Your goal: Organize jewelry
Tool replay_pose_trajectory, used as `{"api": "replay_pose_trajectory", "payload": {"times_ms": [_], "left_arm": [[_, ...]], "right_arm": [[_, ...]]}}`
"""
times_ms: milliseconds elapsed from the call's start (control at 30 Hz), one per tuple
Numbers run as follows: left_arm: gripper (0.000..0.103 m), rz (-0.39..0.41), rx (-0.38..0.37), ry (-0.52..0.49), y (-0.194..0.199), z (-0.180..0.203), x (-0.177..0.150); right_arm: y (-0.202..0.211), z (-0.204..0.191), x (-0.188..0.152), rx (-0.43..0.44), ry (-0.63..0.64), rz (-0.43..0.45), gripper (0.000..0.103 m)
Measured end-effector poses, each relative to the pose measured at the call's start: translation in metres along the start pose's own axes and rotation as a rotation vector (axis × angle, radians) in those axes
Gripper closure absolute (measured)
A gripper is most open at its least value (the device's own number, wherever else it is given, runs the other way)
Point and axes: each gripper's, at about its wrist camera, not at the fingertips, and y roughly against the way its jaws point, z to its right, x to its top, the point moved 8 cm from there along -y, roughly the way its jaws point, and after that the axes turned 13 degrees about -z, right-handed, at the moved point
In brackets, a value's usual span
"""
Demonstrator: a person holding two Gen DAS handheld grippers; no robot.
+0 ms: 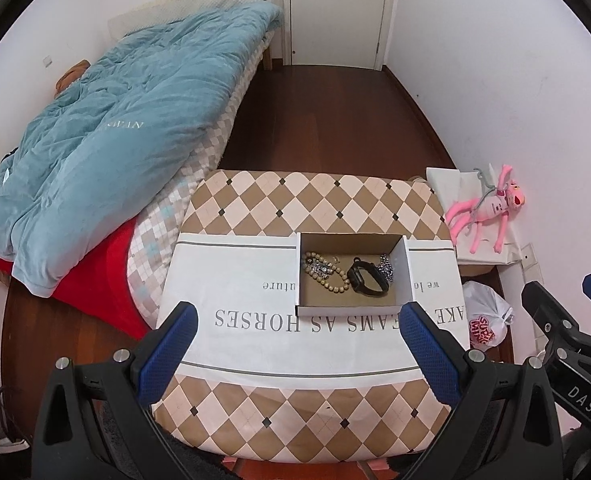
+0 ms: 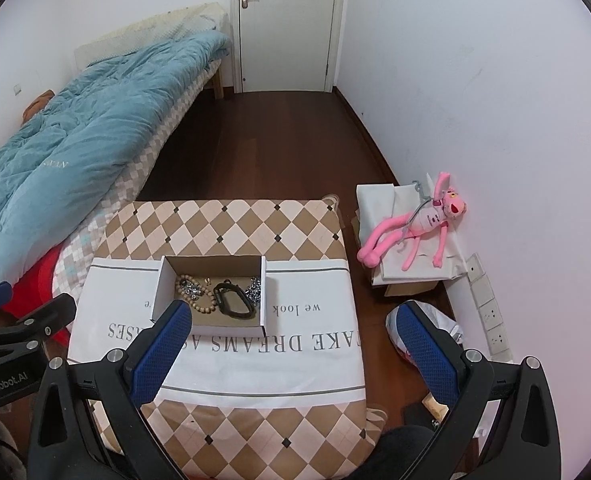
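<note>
left blue-padded gripper [image 1: 299,330]: jaws spread wide, empty, above the white lettered cloth [image 1: 231,280] | right blue-padded gripper [image 2: 295,332]: jaws wide apart, empty | open shallow cardboard box [image 1: 405,268]: on the cloth atop the checkered table [image 1: 295,196], holding wooden bead bracelet [image 1: 327,278], black wristwatch [image 1: 365,278], silver chain [image 1: 386,266]
</note>
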Motion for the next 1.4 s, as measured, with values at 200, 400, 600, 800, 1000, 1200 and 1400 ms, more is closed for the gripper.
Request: {"api": "replay_pose_trajectory", "payload": {"times_ms": [200,400,600,800,1000,1200,1400], "left_arm": [[0.0,-0.012,0.001,0.003,-0.0046,-0.0002,-0.0012],[0.0,-0.008,0.001,0.004,-0.005,-0.0002,-0.0017],[0.0,-0.003,0.007,0.005,-0.0033,0.0,-0.0023],[0.0,-0.001,0.011,0.009,-0.001,-0.0016,-0.0027],[0.0,0.001,0.013,0.011,0.0008,-0.0031,-0.0026],[0.0,0.007,0.022,0.009,0.0035,-0.0037,-0.0021],[0.0,0.007,0.029,0.004,0.0026,-0.0042,-0.003]], "right_arm": [[-0.0087,-0.0021,-0.0021,0.007,0.01,-0.024,0.0],[-0.0084,-0.0038,-0.0047,0.007,0.019,-0.028,0.0],[-0.0081,-0.0043,-0.0051,0.009,0.019,-0.029,0.0],[-0.0065,-0.004,-0.0058,0.015,0.022,-0.031,0.0],[-0.0036,-0.006,-0.0066,0.021,0.032,-0.031,0.0],[-0.0028,-0.0083,-0.0061,0.025,0.031,-0.028,0.0],[-0.0026,-0.0091,-0.0059,0.023,0.034,-0.028,0.0]]}}
